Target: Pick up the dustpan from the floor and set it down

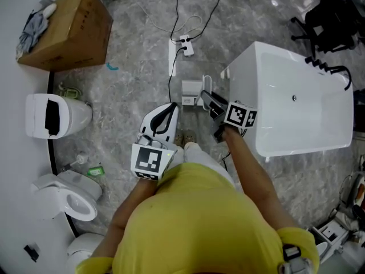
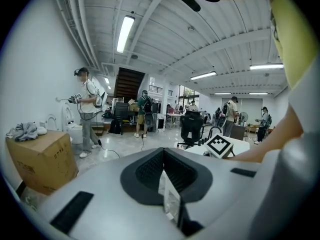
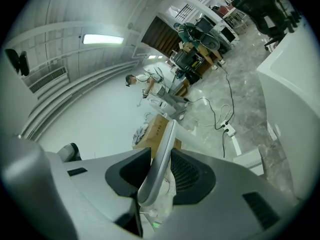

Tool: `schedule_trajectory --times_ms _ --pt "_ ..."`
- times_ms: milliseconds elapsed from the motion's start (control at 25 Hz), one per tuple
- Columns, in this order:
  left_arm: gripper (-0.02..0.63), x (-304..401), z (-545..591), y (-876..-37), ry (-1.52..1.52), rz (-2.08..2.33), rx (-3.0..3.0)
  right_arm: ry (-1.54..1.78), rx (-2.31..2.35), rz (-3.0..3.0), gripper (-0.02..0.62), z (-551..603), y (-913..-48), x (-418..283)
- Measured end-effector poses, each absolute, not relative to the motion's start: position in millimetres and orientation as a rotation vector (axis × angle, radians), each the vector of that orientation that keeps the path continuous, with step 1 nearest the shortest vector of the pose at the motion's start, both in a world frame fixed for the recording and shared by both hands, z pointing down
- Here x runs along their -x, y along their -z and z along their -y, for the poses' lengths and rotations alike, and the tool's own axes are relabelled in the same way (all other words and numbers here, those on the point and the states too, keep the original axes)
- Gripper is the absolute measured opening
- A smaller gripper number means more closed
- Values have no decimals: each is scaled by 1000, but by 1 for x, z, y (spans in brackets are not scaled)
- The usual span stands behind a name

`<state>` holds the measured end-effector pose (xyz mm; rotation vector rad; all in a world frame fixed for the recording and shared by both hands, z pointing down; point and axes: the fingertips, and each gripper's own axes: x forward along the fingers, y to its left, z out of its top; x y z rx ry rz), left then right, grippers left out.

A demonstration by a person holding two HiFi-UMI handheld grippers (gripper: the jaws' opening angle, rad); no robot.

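Now the right tool (image 1: pixel 208 99) is clenched on the dustpan's handle (image 3: pixel 159 171); the right gripper view shows that pale curved bar pinched between the two dark pads. From the head view, the dustpan (image 1: pixel 191 90) sits at twelve o'clock from the person, low over the grey marbled floor (image 1: pixel 131 84), though it's not clear whether it touches down. The white bathtub (image 1: pixel 302 96) stands just beside it at two o'clock, and the power strip (image 1: pixel 185 41) lies beyond at twelve. Meanwhile the left tool (image 1: pixel 170 108) hangs at eleven o'clock, clenched on nothing, pads together. A cardboard box (image 1: pixel 68 30) waits far off at ten o'clock.
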<state>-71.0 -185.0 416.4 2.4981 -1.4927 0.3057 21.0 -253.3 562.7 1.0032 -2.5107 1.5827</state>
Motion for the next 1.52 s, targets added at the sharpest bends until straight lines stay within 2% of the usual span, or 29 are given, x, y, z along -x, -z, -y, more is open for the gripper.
schedule_trajectory --times_ms 320,680,920,1080,1240,1480,1520 --pt "-2 74 181 -419 -314 1497 -2488 -1575 -1037 2375 135 243 -611 -34" --pt "-2 73 174 -419 -302 1473 -2503 -1591 -1110 2355 133 242 -615 -44" --pt "-2 65 167 -415 -286 1458 -2529 -1498 -1158 2316 186 238 -610 -58" --pt "-2 56 167 -411 -272 1440 -2550 -1468 -1212 2308 182 230 -602 -72" --pt "-2 45 169 -404 -252 1410 -2589 -1427 -1277 2342 148 225 -584 -84" --pt "-2 26 177 -389 -220 1391 -2654 -1151 -1470 2445 14 229 -518 -109" --pt "-2 24 180 -385 -212 1396 -2667 -1077 -1496 2464 12 230 -502 -112"
